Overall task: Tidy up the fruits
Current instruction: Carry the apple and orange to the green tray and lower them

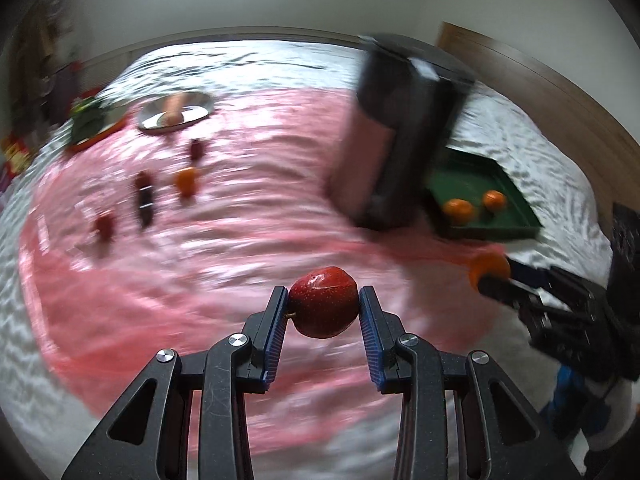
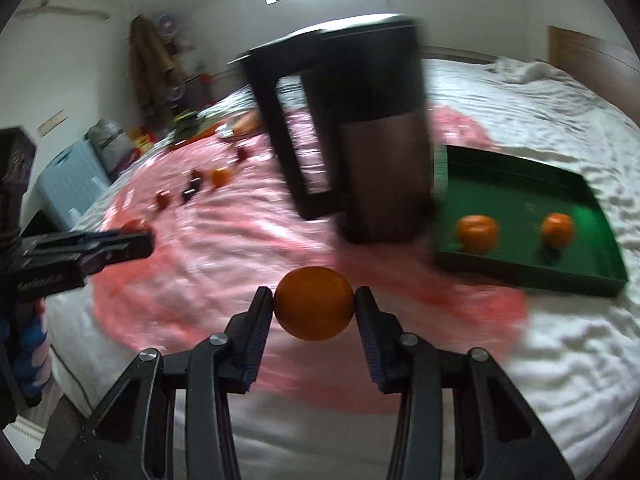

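Observation:
My left gripper [image 1: 323, 306] is shut on a red apple [image 1: 323, 307] and holds it above the pink cloth [image 1: 240, 240]. My right gripper [image 2: 314, 308] is shut on an orange [image 2: 314, 309]; it also shows in the left wrist view [image 1: 490, 270] at the right. A green tray [image 2: 528, 276] to the right holds two oranges [image 2: 478, 233] [image 2: 557, 229]. Another orange [image 1: 186, 181] and several dark red fruits [image 1: 144, 196] lie on the cloth at the far left.
A dark stool [image 2: 352, 136] lies tipped on the bed between the cloth and the tray. A silver plate [image 1: 176, 111] with something on it and a red tray of greens [image 1: 90, 120] sit at the far left. White bedding [image 2: 560, 360] surrounds the cloth.

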The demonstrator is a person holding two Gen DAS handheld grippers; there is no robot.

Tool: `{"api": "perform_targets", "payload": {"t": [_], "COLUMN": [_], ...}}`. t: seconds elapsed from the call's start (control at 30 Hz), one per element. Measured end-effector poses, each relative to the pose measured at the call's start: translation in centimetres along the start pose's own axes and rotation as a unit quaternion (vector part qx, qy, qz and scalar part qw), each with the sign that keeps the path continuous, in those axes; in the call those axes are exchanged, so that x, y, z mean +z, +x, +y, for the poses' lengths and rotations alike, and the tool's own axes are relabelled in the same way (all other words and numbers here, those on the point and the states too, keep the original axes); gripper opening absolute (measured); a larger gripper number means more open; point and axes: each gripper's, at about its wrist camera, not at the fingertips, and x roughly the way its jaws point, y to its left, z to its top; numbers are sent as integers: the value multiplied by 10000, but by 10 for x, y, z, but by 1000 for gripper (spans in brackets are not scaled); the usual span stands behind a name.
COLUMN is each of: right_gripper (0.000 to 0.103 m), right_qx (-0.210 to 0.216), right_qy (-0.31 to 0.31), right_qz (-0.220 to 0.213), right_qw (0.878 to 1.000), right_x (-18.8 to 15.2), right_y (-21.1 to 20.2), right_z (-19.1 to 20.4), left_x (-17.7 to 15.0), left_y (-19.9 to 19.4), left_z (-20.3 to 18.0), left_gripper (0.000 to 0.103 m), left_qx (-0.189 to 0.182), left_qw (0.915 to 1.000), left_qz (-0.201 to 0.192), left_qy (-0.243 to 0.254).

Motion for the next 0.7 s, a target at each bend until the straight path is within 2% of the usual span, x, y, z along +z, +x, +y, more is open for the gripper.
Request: {"api": "perform_targets", "payload": {"t": [0.23,0.4,0.7], "right_gripper": [61,60,60], "right_qx": [-634,-1004,-1404], "right_qy": [423,725,980], "right_qz": [-245,-326,-436], "right_qw": [9968,9918,9843], "right_x": [9,13,25], "right_y": [-26,-26,-5], "right_z": [-91,-153,-227], "left_x": [25,44,80], "left_y": [35,71,130], "left_z": [-84,-136,-205], "left_gripper": [31,31,31], "left_qx": [-563,-844,-865], "left_qw": [9968,9923,9873], "left_qz": [189,341,327], "left_qy": [530,835,1292]}}
